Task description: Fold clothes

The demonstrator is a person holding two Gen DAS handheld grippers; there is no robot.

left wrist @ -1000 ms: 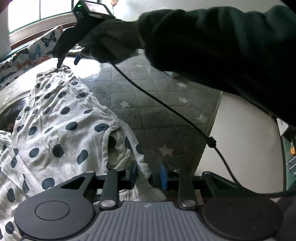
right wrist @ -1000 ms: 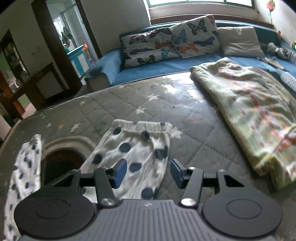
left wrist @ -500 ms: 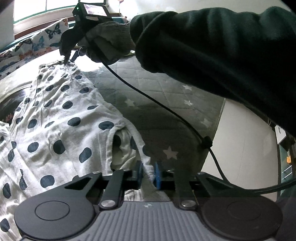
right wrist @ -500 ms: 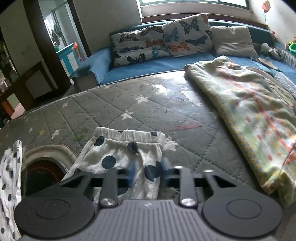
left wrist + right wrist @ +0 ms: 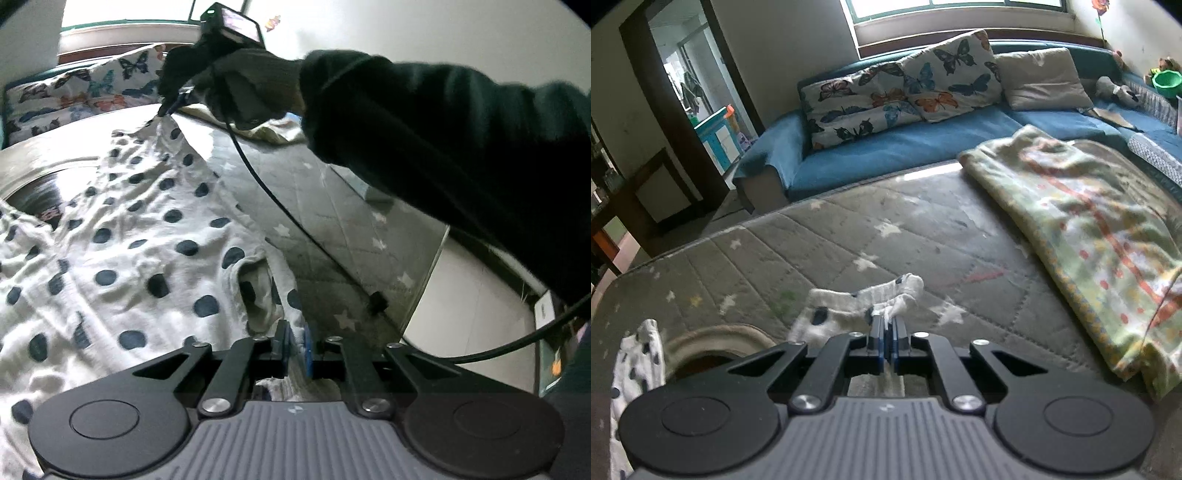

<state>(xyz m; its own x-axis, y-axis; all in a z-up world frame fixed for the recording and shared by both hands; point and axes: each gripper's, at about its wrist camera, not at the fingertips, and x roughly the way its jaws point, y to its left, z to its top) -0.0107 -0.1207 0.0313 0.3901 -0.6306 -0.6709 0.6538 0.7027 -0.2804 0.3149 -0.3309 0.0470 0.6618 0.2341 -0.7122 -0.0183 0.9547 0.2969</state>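
The polka-dot pants (image 5: 147, 236) lie spread across the grey star-quilted mattress (image 5: 923, 236), running from its near edge, close to the floor, toward the middle. The left gripper (image 5: 295, 345) has its 2 blue pads pressed together on a thin fold of a leg hem at that near edge. The right gripper (image 5: 887, 338) is likewise clamped, pinching a bunched corner of the elastic waistband, which puckers up just past its tips; in the left wrist view the same gripper (image 5: 171, 107) shows at the far end of the garment, lifting that corner slightly.

Judging from this, both ends are held and the fold is about to start. Risks:

- Each grip bites only a narrow edge, so a sharp pull could slip the light fabric out.
- The cloth between the grippers is wrinkled, and folding now would trap creases.
- The trailing cable (image 5: 280, 210) crosses just beside the pants and could snag them.
- The patterned blanket (image 5: 1082, 236) lies near the waistband end.
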